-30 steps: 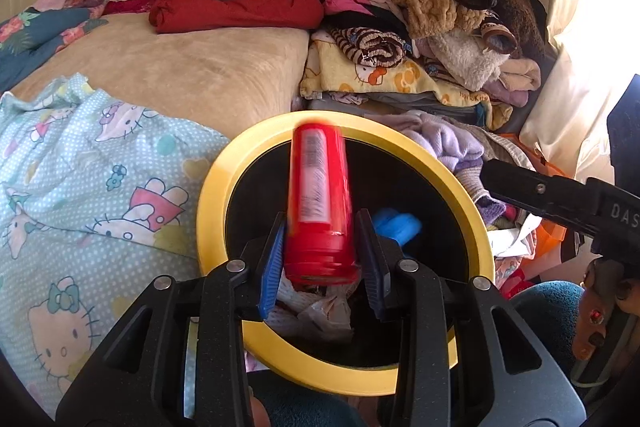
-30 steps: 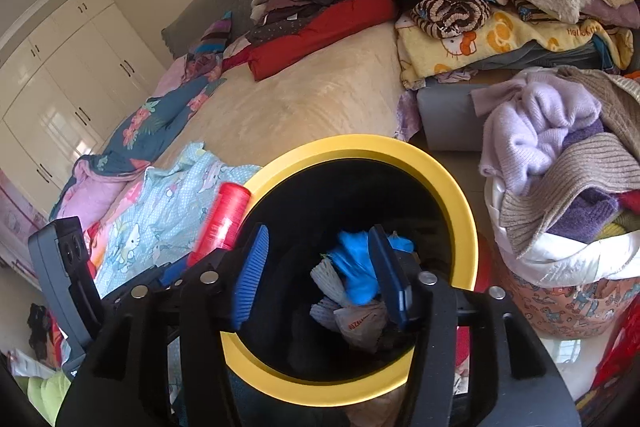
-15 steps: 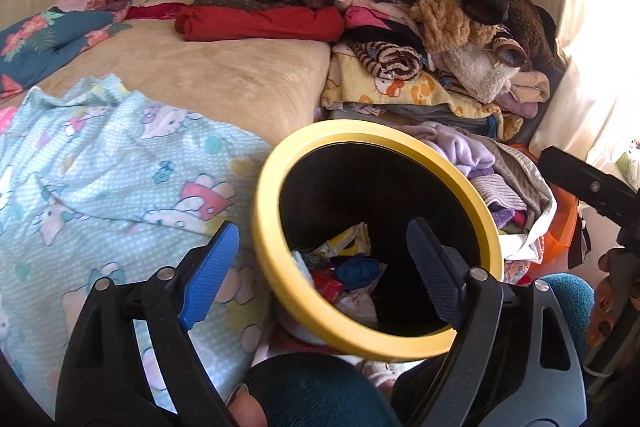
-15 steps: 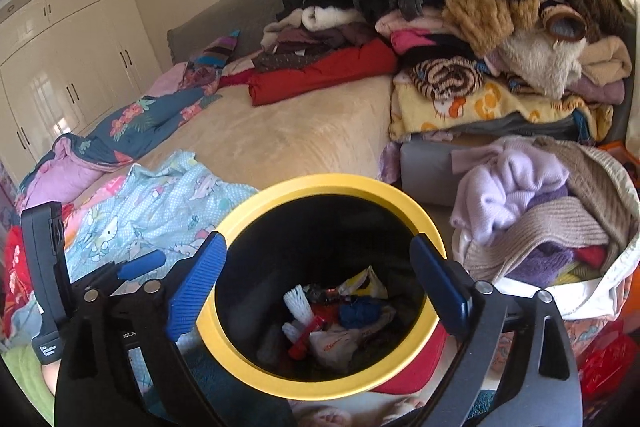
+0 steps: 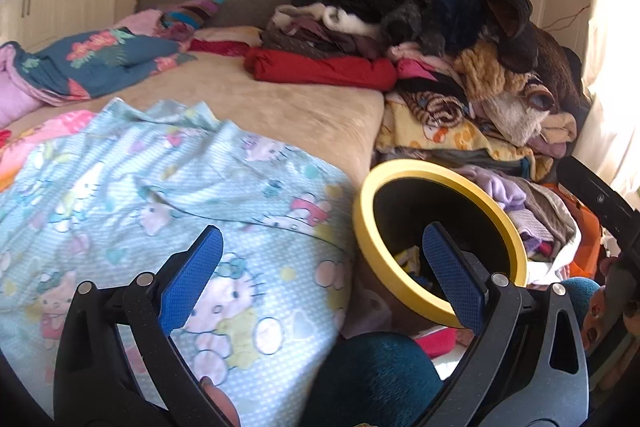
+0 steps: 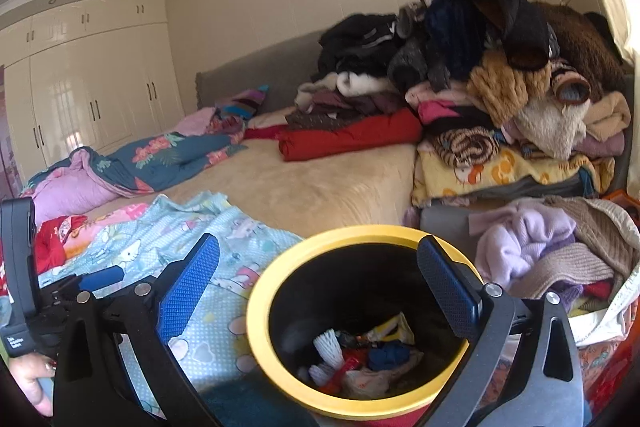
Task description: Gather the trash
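Both grippers stand above the yellow-rimmed trash bin (image 6: 362,323), and both are still spreading their blue pads with nothing between them. Seen from the right wrist, the right gripper (image 6: 318,287) hangs right over the bin's mouth, one pad crossing the near rim. The left gripper (image 5: 322,277) sits to the bin's left, above the pale blue cartoon-print blanket (image 5: 168,195), only its right pad overlapping the bin. Inside the bin lies the collected trash (image 6: 360,355): a white mesh piece, something red, a blue crumpled scrap and wrappers, though the dark interior blurs the details. Behind the bin rises a clothes pile (image 6: 488,75); to its right stands a laundry basket (image 6: 560,259).
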